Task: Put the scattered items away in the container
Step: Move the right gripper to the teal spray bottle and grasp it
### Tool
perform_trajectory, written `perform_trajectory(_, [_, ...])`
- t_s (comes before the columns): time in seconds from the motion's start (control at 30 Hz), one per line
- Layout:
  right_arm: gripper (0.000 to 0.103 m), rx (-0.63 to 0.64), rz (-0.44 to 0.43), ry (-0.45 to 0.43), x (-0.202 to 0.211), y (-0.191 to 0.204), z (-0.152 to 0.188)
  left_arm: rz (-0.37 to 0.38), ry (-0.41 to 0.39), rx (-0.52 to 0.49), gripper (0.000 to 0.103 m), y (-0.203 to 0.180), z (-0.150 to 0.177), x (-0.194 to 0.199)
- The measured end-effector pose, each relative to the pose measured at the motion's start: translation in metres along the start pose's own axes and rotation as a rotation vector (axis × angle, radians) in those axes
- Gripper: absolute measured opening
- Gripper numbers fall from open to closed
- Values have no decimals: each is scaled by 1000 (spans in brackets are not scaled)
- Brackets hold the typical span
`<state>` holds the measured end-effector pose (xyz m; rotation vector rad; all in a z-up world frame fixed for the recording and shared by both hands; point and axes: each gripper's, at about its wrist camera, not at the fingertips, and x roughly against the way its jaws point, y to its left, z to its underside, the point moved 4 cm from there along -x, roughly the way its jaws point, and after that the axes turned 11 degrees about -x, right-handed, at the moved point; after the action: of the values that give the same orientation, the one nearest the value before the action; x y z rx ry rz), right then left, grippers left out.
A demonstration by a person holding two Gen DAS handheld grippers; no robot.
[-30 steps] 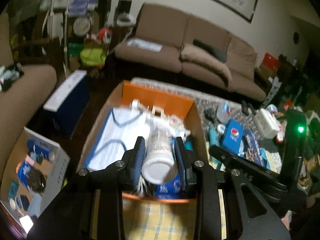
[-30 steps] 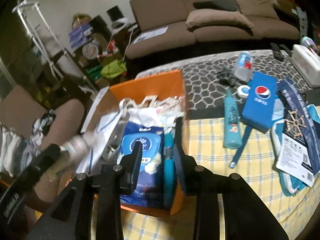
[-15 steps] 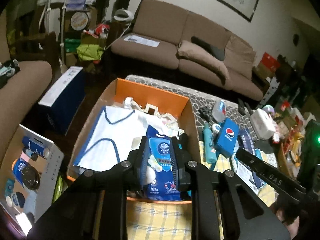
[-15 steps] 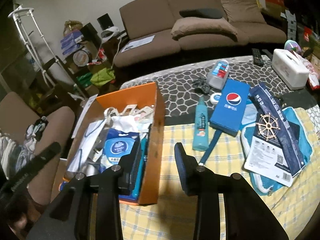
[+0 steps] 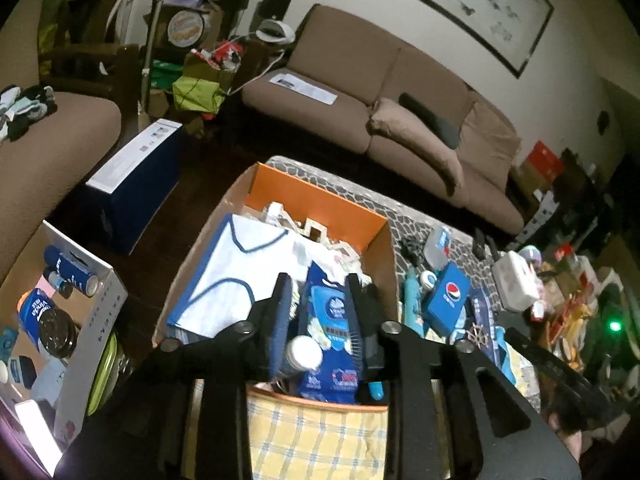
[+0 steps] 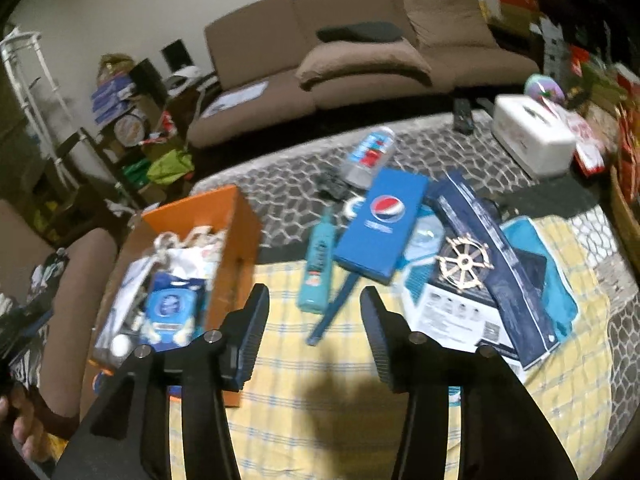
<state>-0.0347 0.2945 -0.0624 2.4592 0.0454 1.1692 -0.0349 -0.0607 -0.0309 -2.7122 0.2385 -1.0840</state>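
Observation:
An orange cardboard box (image 5: pixel 320 204) holds a white garment (image 5: pixel 236 276), a blue tissue pack (image 5: pixel 332 336) and a white-capped bottle (image 5: pixel 304 354). My left gripper (image 5: pixel 320 296) hovers open and empty above the box. The box also shows at the left of the right wrist view (image 6: pixel 236 232). My right gripper (image 6: pixel 314 300) is open and empty above the yellow checked cloth (image 6: pixel 320 380). Ahead of it lie a teal bottle (image 6: pixel 318 268), a blue strap (image 6: pixel 336 308), a blue Pepsi box (image 6: pixel 380 220) and a dark blue package with a wooden wheel (image 6: pixel 464 264).
A clear bottle (image 6: pixel 368 156), a small round tin (image 6: pixel 354 206), a white tissue box (image 6: pixel 532 136) and remotes (image 6: pixel 462 114) lie further back. A brown sofa (image 6: pixel 360 52) stands behind. A white box of toiletries (image 5: pixel 52 320) sits on the floor at left.
My left gripper let go of the white-capped bottle, which now lies in the box, and rose. My right gripper swung right from the box to over the yellow cloth and opened wider.

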Motion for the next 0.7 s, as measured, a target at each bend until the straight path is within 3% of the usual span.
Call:
perform_trajectory(0.1, [50,-34,14,58,-20,-19,6,-4,-2,-10,41,-9,1,0])
perform_trajectory(0.27, [50,-90,5,164,-57,-34,18,-25,17,-8,46,-20,2,-9])
perform_trajectory(0.47, [54,-59,27,233,-88,-34,24,24,61,21,70,-29,4,-18])
perform_trajectory(0.53, [55,-64,31,238,-95,-35,25,57,80,18,72,-33,3,-20])
perform_trajectory(0.63, [55,-48,9,250,-106,-27,23,37,105,20,73,-33,3,-24])
perform_trajectory(0.7, [63,-28,-1,250,-116,-18,19,38,125,38,74,-33,5,-27])
